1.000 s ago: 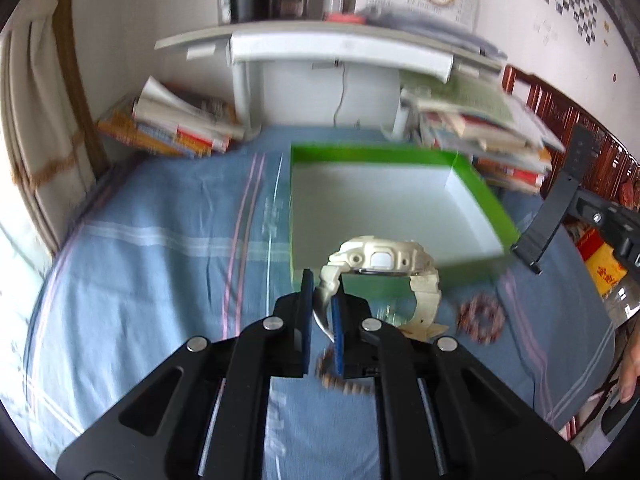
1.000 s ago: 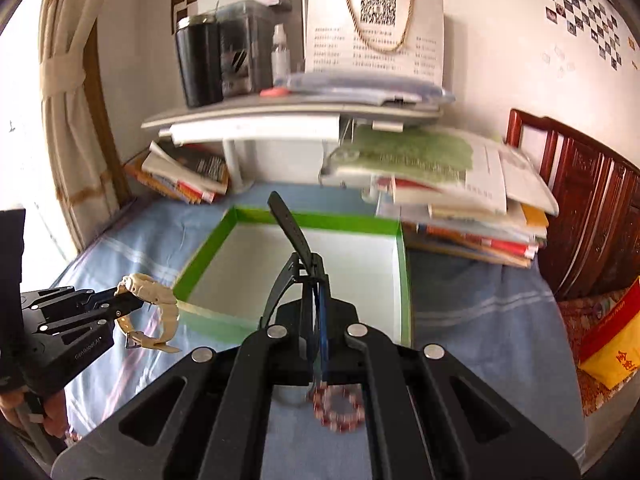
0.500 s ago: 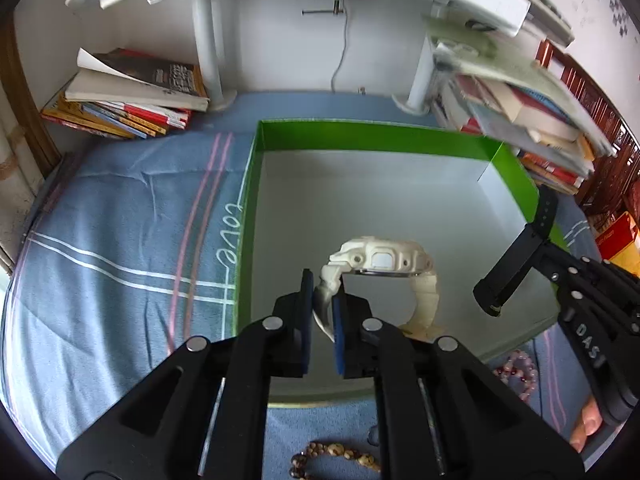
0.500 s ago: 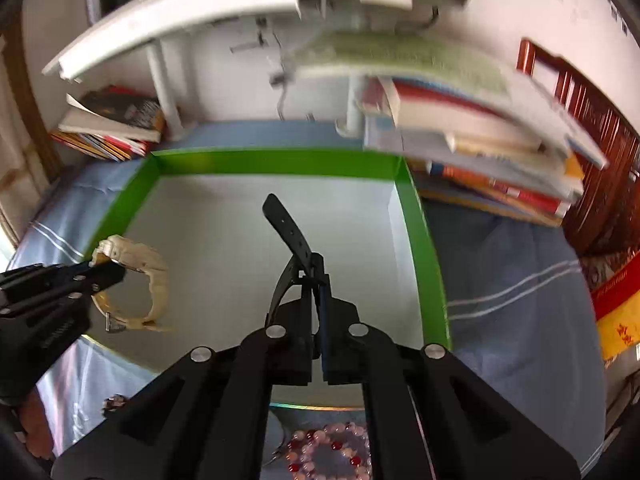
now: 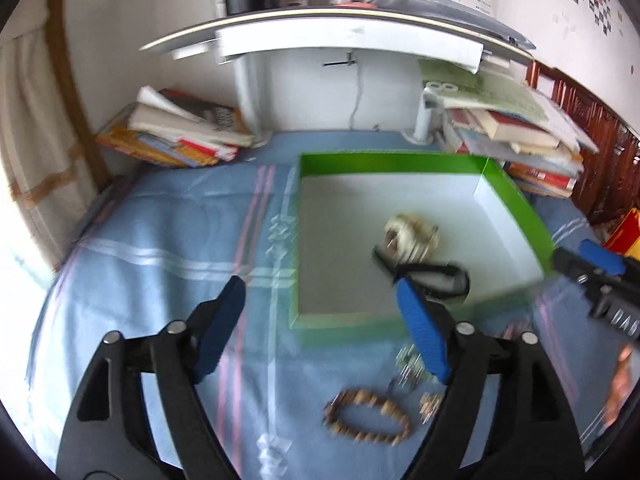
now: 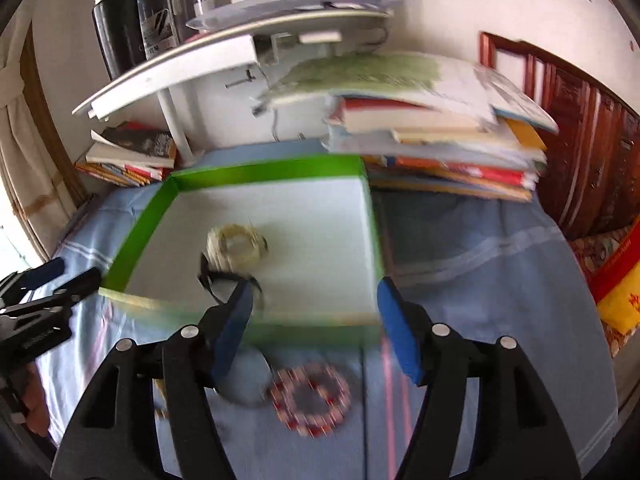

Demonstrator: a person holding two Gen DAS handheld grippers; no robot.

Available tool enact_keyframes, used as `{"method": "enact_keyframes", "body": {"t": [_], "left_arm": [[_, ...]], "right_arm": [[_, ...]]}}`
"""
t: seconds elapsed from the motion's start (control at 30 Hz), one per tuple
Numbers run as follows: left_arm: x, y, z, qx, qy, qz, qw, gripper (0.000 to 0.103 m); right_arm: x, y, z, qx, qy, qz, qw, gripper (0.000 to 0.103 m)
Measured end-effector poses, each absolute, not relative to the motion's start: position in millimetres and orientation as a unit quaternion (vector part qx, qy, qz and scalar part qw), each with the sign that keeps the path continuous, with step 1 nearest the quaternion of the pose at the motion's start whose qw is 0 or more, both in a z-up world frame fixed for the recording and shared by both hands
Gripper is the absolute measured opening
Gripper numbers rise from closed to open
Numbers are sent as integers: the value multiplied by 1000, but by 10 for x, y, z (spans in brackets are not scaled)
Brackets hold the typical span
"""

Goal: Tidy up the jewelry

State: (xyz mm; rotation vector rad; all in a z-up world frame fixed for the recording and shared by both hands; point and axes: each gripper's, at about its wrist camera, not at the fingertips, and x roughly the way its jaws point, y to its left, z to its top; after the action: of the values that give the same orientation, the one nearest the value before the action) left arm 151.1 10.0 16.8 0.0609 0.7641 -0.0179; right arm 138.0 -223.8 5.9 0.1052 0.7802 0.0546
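With both grippers spread wide and holding nothing, the two watches are sitting inside the green box [image 5: 516, 200], which has a white floor and rests on the blue striped cloth [image 5: 180, 240]. The cream watch [image 5: 410, 236] and the black watch [image 5: 436, 276] lie touching each other, the black one on the near side of the cream one, toward 6 o'clock. The left gripper [image 5: 320, 324] hangs over the box's near-left corner; the right gripper [image 6: 314, 312] is over the near rim, and the black strap sits right at its left finger [image 6: 236, 320].

Outside the box I count two bead bracelets on the cloth: a brown bead bracelet [image 5: 368, 416] at about 6 o'clock in the left view, and a red-and-white bead bracelet [image 6: 310, 400] at 6 o'clock in the right view. There's also a small blurry cluster of metal bits [image 5: 408, 364] just past the brown one, can't tell what exactly. Two stacks of books [image 6: 432, 140] flank the box at 10 and 2 o'clock.
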Motion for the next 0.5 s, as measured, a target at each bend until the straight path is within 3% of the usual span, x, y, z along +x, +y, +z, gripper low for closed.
{"method": "enact_keyframes", "body": {"t": [0.2, 0.5], "left_arm": [[1024, 292, -81, 23, 398, -3, 917, 85], [897, 112, -419, 59, 438, -31, 896, 87]], "right_arm": [[1066, -2491, -300, 71, 420, -4, 905, 64], [991, -2434, -617, 80, 455, 9, 887, 64]]}}
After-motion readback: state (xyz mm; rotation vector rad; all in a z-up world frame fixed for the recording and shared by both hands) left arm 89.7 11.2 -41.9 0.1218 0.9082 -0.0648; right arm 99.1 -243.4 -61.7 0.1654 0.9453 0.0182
